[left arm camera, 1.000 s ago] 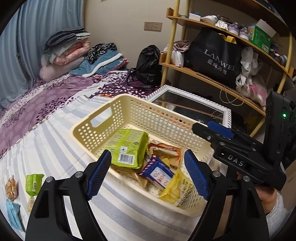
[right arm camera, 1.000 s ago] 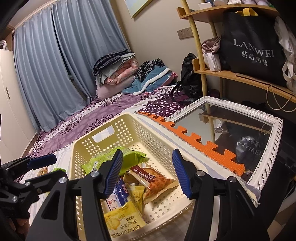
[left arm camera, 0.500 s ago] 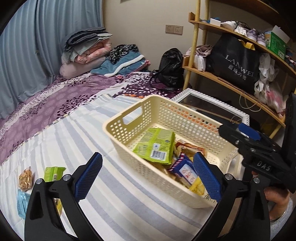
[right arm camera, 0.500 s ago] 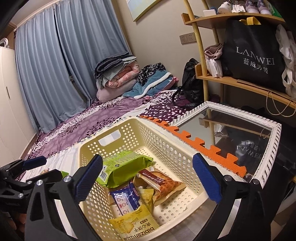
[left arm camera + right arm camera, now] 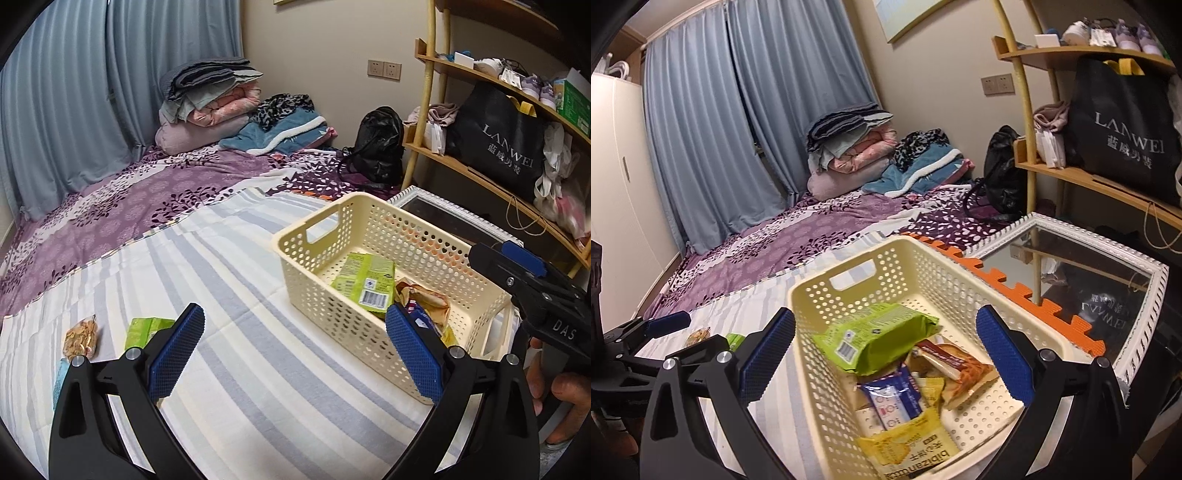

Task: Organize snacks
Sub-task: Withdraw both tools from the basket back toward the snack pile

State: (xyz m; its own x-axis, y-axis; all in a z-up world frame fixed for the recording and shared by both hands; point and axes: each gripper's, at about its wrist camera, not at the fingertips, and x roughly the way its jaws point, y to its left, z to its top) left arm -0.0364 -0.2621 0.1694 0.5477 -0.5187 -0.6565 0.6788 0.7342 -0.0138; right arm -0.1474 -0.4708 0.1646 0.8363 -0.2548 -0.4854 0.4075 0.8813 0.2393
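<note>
A cream perforated basket (image 5: 314, 273) (image 5: 820, 321) sits on the striped sheet and holds a green packet (image 5: 875, 336), a brown pastry packet (image 5: 960, 365), a blue packet (image 5: 897, 402) and a yellow biscuit packet (image 5: 908, 454). A small green packet (image 5: 146, 330), a clear bag of brown snacks (image 5: 81, 338) and a blue packet (image 5: 59, 380) lie on the sheet at the left. My left gripper (image 5: 293, 360) is open and empty above the sheet, left of the basket. My right gripper (image 5: 884, 363) is open and empty over the basket.
A white-framed mirror (image 5: 1089, 266) lies right of the basket beside an orange foam mat edge (image 5: 1008, 284). A wooden shelf (image 5: 480, 177) with a black LANWEI bag stands at the right. Folded bedding (image 5: 210, 110) and a black backpack (image 5: 376, 147) lie at the back.
My left gripper has swung left, away from the basket and toward the loose snacks. My right gripper's jaws have opened wide over the basket.
</note>
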